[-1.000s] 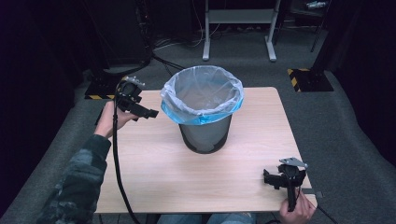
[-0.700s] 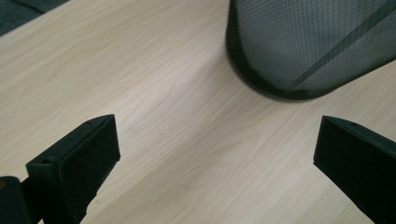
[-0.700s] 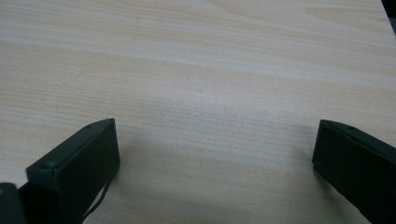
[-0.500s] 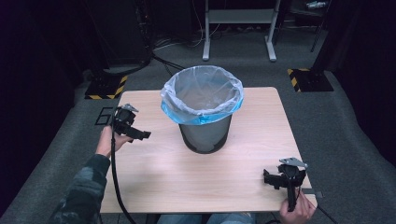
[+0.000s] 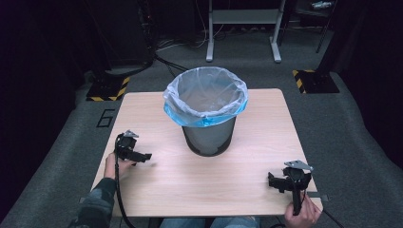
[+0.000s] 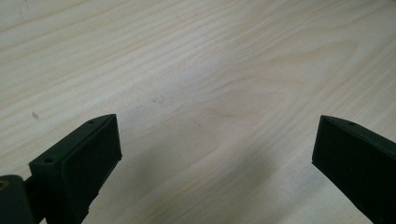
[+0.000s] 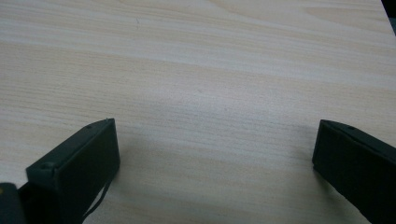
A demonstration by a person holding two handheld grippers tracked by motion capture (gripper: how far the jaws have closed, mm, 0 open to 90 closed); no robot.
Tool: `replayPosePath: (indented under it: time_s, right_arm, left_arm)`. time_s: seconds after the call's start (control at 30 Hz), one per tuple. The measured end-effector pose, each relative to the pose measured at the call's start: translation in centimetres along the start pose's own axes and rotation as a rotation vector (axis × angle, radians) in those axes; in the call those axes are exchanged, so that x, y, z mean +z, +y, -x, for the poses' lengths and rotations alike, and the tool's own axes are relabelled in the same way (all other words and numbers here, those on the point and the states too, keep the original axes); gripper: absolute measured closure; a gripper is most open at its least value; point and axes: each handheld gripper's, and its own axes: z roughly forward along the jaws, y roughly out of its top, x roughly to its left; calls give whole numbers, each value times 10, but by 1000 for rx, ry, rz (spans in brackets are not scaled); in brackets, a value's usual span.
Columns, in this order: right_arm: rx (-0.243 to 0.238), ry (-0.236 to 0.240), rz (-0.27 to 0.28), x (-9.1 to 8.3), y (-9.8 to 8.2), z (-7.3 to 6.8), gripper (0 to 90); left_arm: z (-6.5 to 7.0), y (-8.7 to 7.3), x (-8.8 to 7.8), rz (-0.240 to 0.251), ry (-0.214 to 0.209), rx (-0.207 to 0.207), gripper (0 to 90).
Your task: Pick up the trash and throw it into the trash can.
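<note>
A grey bin lined with a clear and blue plastic bag stands in the middle of the wooden table. My left gripper rests on the table near its left edge, pointing right toward the bin. Its jaws stand wide apart over bare wood, so the gripper is open and empty. My right gripper sits low at the front right corner, pointing left. It is open too, with only tabletop between its jaws.
Grey carpet surrounds the table. Black stands with yellow-striped bases sit at the back left and back right, and a metal frame stands behind. Cables trail from both grippers.
My left gripper has come down from beside the bin's rim, moving toward the person, and now rests on the table at the left. The right gripper has stayed put.
</note>
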Motion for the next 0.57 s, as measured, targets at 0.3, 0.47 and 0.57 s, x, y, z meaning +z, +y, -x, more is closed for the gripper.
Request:
replayPosePath:
  time_s: [0.3,0.47,0.57]
  right_arm:
    - [0,0,0,0,0,0,0]
    - [-1,0,0,0,0,0,0]
    - [-1,0,0,0,0,0,0]
  left_arm:
    - [6,-18,14,107,45,18,0]
    - [7,-21,16,140,57,20,0]
    - [8,-21,16,138,59,19,0]
